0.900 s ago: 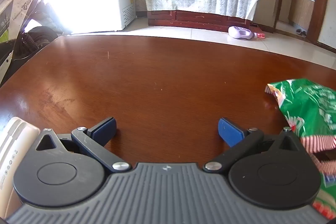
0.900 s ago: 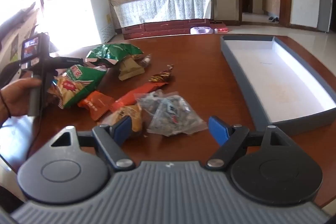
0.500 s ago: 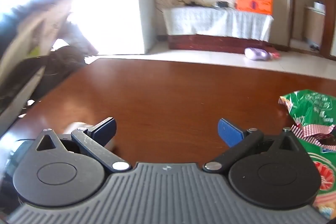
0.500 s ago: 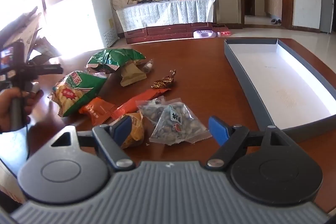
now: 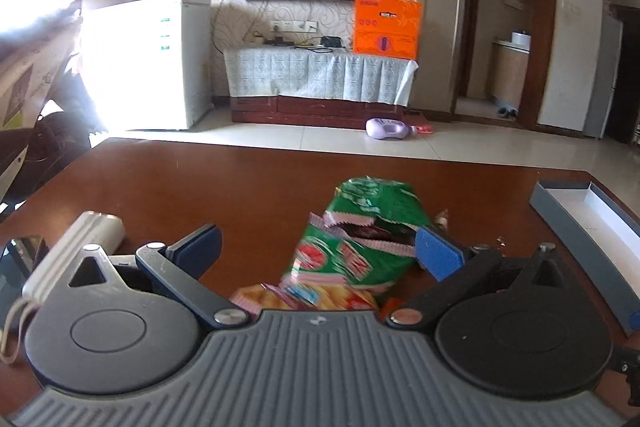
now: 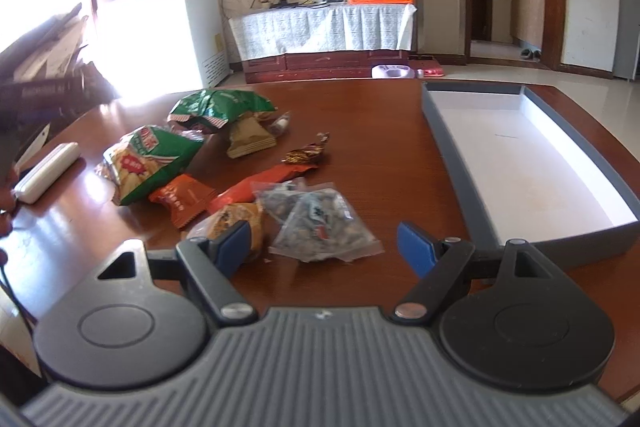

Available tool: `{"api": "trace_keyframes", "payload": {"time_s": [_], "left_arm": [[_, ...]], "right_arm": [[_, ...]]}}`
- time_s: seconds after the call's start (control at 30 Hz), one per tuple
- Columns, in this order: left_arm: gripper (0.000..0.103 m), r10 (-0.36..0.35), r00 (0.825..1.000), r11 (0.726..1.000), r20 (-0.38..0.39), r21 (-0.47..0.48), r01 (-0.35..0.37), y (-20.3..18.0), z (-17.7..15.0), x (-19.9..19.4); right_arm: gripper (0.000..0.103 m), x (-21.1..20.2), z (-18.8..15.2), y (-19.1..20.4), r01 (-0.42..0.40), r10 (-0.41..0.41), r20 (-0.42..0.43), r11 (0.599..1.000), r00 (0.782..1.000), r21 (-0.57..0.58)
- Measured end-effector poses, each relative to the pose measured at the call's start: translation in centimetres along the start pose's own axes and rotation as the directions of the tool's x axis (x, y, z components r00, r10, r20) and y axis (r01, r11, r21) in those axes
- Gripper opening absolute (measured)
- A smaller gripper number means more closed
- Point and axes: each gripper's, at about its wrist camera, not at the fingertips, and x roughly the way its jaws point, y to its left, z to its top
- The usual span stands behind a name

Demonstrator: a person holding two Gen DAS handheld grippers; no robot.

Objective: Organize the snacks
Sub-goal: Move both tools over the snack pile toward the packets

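Note:
A heap of snack packets lies on the brown table [image 6: 380, 131]. My left gripper [image 5: 318, 251] is open, and a green snack bag [image 5: 344, 255] lies between its fingers, untouched as far as I can tell. A darker green bag [image 5: 376, 203] sits just behind. My right gripper [image 6: 325, 246] is open over a clear packet of seeds [image 6: 320, 223]. A yellow-brown packet [image 6: 240, 223] lies by its left finger. Farther off lie an orange packet [image 6: 182, 197], a red bar [image 6: 264, 183], a green chips bag [image 6: 148, 163] and a gold candy [image 6: 306, 153].
A long grey tray [image 6: 448, 163] with a white floor stands on the table's right side; its near corner [image 5: 560, 215] shows in the left wrist view. A white case [image 6: 48, 177] lies at the table's left edge. A hand shows at the far left.
My left gripper has swung right, from bare table to the green bag that now lies between its fingers. The hand holding it has slid to the left edge of the right wrist view.

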Motion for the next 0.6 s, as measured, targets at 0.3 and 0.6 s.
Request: {"api": "trace_keyframes", "payload": {"time_s": [0.3, 0.6], "left_arm": [[0.103, -0.013, 1.000, 0.996, -0.013, 0.087, 0.014, -8.0, -3.6, -2.5], [0.103, -0.093, 0.994, 0.990, -0.064, 0.103, 0.099, -10.4, -5.8, -1.2]], "right_arm": [[0.082, -2.0, -0.4, -3.1, 0.015, -0.016, 0.030, 1.000, 0.999, 0.025], [0.082, -3.3, -0.8, -5.6, 0.057, -0.060, 0.050, 0.997, 0.997, 0.056]]}}
